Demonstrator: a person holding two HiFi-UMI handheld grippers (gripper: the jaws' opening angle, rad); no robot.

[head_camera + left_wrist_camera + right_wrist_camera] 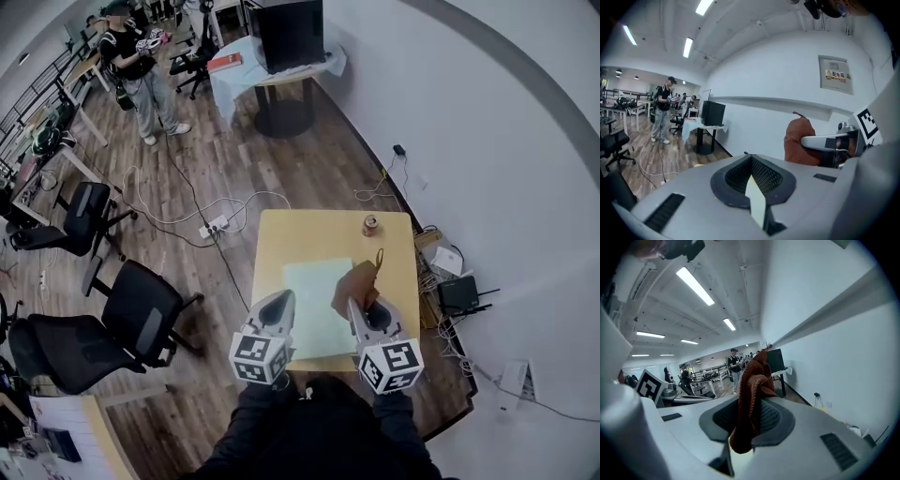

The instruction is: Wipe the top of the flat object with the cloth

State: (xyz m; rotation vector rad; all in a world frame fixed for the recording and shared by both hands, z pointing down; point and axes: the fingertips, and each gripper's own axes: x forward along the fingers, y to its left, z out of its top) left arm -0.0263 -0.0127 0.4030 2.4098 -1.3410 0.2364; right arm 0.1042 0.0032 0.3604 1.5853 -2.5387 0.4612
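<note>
Workroom scene, looking steeply down from head height onto a small wooden surface (281, 234) set against a white wall (487, 112). At its near middle, lying flat, a pale green sheet (314, 291), the flat object of the task. Beyond the sheet, near the far right corner of the surface, a small can (370, 224), well apart from everything else.

At the sheet's near left edge, left tool (281, 298). Closed tight and empty: in the left gripper view, left tool (749, 155) with its black pads (765, 177) meeting in a point, nothing between them.

At the sheet's right edge, right tool (354, 306). Clamped on a rust-brown knitted cloth (357, 281). In the right gripper view, cloth (753, 380) pinched between the pads (772, 418), bunched and reaching out past the tips of the right tool (752, 398). From above, sits over the sheet's right edge; touching it or not, impossible to tell. Same cloth (799, 140) also seen from the left gripper view, off to the right.

Around the surface: wooden floor (281, 169), two black office chairs (141, 314) to the left, a white power strip (214, 226) with trailing cables, a black box (459, 293) by the wall. Farther off, a round table (234, 80) with a pale cover and a black monitor (286, 33), and a person (136, 70) standing.
</note>
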